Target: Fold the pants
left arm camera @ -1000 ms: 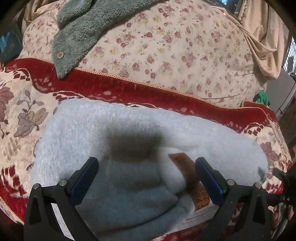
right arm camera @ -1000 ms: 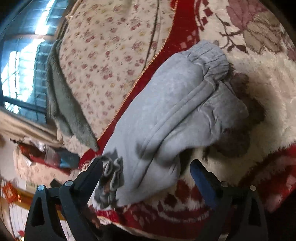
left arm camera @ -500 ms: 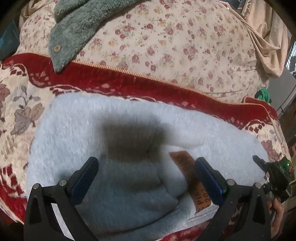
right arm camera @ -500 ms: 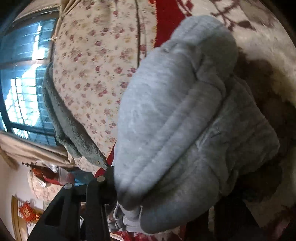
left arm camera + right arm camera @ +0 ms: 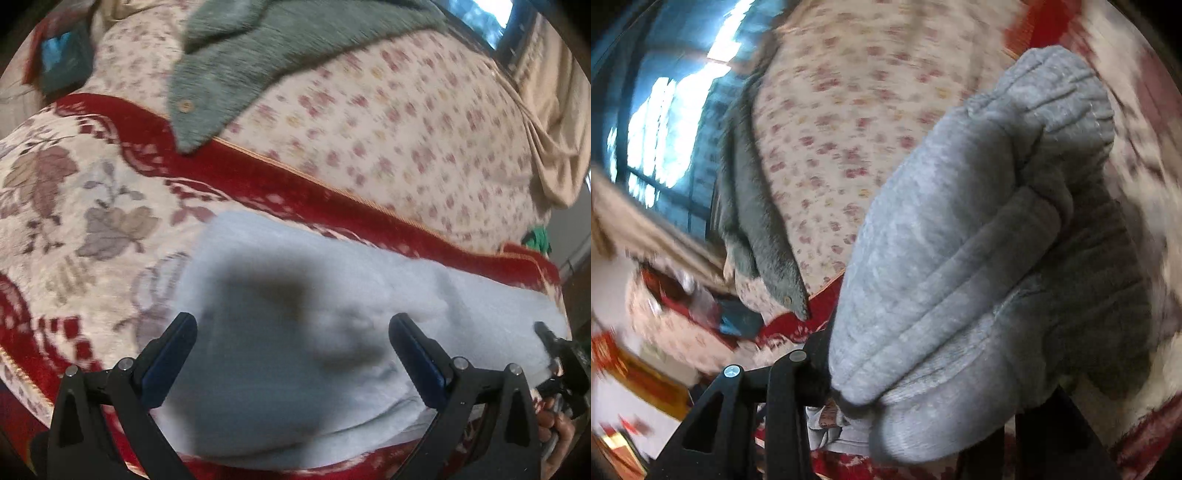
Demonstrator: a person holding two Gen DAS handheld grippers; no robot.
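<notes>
**Soft grey pants, half folded on the bed**

This is a bedroom, and the work is done on a bed with a red and cream blanket with leaf patterns.

Nearest in the left wrist view is the left gripper. Its two black fingers with blue pads stand wide apart, just above the soft light grey fleece pants. Nothing is pinched between them. The pants lie bunched on the blanket, right under this gripper.

At the right edge of that view the right gripper shows, small and dark, at the far end of the pants. In the right wrist view, the right gripper has a thick roll of the grey cloth squeezed between its jaws, which are closing on it. The ribbed cuff sticks out beyond them.

The pants look thick, fluffy and floppy. I think they are light, will not break, and will sag wherever nobody holds them. They should not slip much, since fleece is fuzzy. A good place to grab is a firm edge, like the cuff or the waistband, and both ends need holding to keep the fold neat.

Farther back lies a cream quilt with small pink flowers. On top of it rests a fuzzy grey-green garment with a button. Past that, a bright window shows.
</notes>
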